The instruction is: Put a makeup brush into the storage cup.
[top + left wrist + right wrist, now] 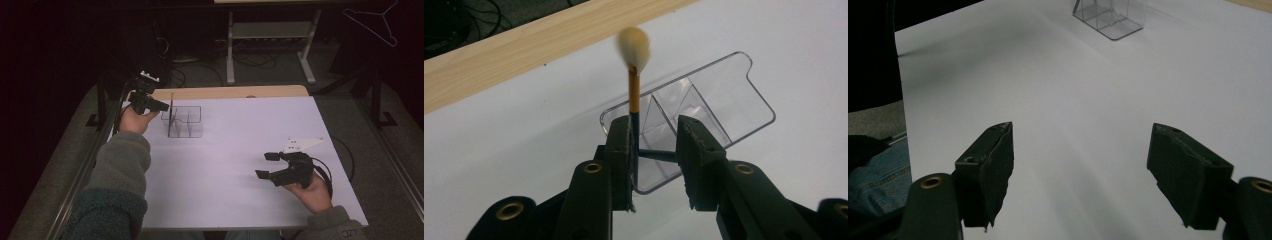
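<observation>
White sheet (235,160) covers the table in a dark room; both tools open, left tool (654,145) beside a brush (634,75).

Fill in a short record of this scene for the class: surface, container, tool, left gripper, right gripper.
surface: white table with a wooden strip along the far edge
container: clear organizer with dividers, at the far left of the table
tool: brush, standing upright in the organizer, pale bristles up
left gripper: jaws parted around the brush handle; handle lies against one pad, the other pad is clear of it
right gripper: open, nothing between the jaws, over bare table at the near right
</observation>
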`<state>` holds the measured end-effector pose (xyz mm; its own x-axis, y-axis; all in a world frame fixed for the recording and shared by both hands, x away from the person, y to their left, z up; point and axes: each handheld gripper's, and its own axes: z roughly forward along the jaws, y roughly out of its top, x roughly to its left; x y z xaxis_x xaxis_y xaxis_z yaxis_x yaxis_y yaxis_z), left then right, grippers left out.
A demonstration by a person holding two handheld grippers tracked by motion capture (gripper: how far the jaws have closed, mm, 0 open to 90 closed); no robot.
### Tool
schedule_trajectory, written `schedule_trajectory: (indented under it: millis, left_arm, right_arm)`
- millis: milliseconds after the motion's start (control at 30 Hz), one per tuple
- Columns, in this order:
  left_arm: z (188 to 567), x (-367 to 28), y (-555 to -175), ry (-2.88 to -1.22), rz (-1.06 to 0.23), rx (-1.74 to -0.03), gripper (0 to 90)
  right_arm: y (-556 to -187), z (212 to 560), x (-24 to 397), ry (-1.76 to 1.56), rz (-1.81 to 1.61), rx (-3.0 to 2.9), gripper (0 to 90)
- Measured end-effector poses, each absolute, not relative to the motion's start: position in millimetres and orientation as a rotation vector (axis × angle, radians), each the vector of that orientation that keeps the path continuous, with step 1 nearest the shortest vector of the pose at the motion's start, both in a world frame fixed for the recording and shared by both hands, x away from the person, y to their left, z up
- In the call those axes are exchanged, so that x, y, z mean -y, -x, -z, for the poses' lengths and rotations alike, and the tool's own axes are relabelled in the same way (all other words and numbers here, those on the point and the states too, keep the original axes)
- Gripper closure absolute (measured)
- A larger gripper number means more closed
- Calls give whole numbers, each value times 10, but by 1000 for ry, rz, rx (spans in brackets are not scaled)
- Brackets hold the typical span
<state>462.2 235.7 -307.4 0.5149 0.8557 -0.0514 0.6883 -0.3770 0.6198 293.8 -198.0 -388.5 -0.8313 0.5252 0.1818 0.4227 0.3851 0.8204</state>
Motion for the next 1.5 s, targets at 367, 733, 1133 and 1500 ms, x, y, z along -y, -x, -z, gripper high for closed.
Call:
schedule_trajectory:
  millis: [367,733,1133,1500]
  left_arm:
    - [3082,-2402,-4513,-2141,-341,-1202,651]
    - [3070,-2471,-4357,-2097,-324,-1146,618]
    - [3194,-2582,-4240,-2076,-310,-1122,527]
    - [3160,-2614,-4093,-2048,-320,-1098,453]
  right_arm:
    - [-2942,3889,1999,-888,-1423,-2510,255]
    - [-2958,3892,2084,-926,-1400,-2461,254]
    - [-2967,3907,2180,-974,-1379,-2423,247]
    - [-2957,3893,2246,-998,-1365,-2386,243]
